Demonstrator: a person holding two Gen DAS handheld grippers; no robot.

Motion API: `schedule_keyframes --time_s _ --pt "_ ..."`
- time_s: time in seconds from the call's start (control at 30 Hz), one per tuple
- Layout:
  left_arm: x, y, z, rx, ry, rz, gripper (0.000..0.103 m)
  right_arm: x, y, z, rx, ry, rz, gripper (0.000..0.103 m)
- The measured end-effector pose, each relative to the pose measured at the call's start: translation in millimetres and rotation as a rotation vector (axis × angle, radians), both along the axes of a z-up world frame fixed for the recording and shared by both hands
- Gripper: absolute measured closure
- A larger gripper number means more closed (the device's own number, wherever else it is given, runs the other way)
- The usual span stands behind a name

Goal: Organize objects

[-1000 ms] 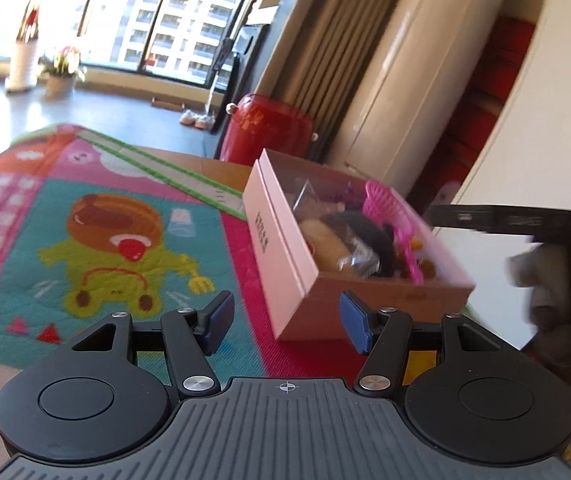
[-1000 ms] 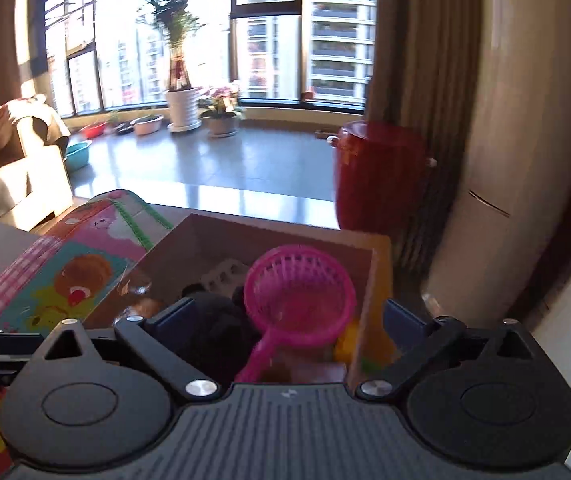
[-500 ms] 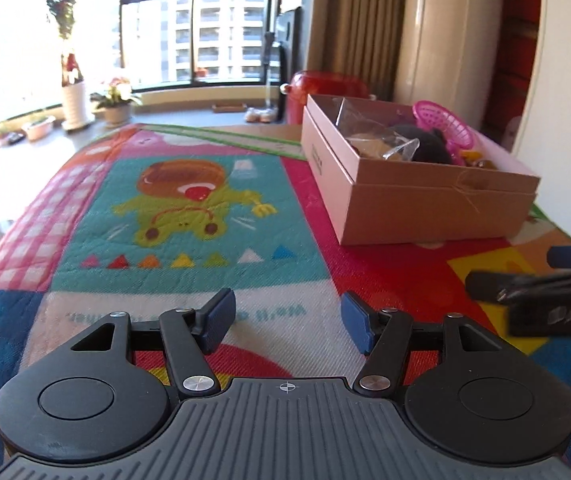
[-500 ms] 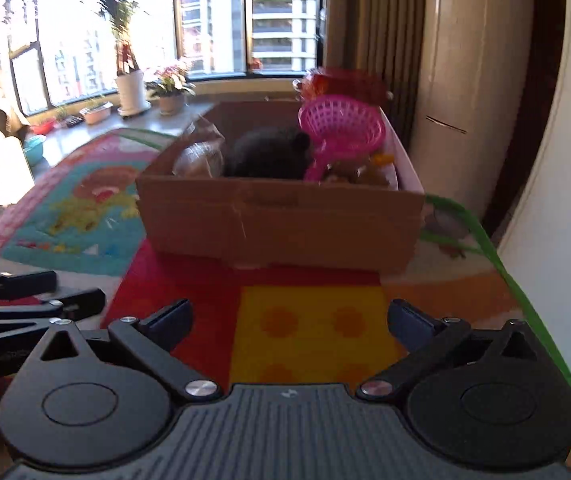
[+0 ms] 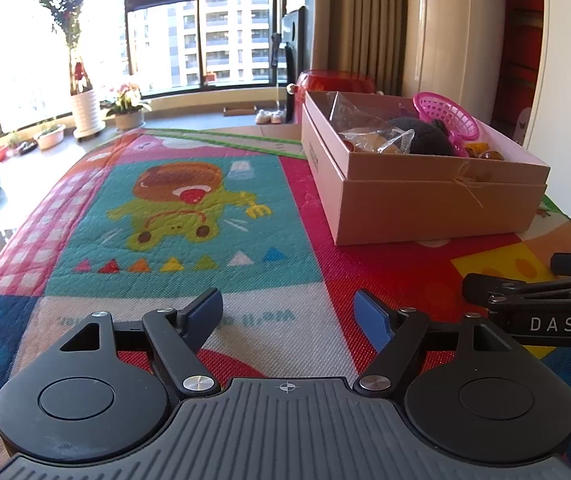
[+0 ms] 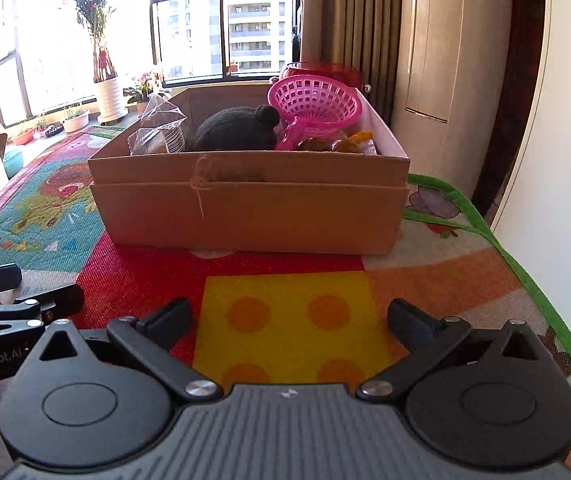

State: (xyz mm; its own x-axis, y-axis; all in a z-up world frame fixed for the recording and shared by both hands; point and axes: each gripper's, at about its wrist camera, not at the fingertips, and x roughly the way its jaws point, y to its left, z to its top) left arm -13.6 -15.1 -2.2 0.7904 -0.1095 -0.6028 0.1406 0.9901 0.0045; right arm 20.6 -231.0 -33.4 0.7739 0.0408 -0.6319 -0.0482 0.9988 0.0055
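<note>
Both grippers released, nothing held. Left gripper (image 5: 287, 310) low over the mat (image 5: 189, 216), blue fingertips (image 5: 369, 318) spread wide, aimed along the cartoon print toward the window. Right gripper (image 6: 289, 320) also spread wide over the yellow dotted patch of the mat, pointed straight at the box (image 6: 249, 204). Seen side by side: right gripper at the right edge in the left wrist view, left gripper at the left edge in the right wrist view.

Box on the mat, near the far right corner, well apart from both grippers, open top, inner tray nested in an outer sleeve. Inside the box: pink basket (image 6: 313, 106) tilted, leaning at the right rear; black plush (image 6: 237, 130) in the middle, touching the basket handle; clear bag (image 6: 161, 128) at the left end, sticking up above the rim; small brown and orange bits (image 6: 341, 144) at the right front, too small to tell what.

Red bin (image 5: 337, 82) behind the box. Potted plants (image 5: 85, 108) on the sill by the window, curtain (image 5: 357, 20) to the right
</note>
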Motion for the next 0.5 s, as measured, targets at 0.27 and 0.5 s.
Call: schedule_keyframes --time_s 0.27,0.5 --pt "0.2 -2.3 0.6 -0.009 0.004 0.013 0.022 0.9 2.2 -0.5 0.000 -0.001 0.000 0.000" --pt "1.2 -6.2 1.4 0.001 0.005 0.030 0.019 0.5 2.2 -0.4 0.000 -0.001 0.000 0.000"
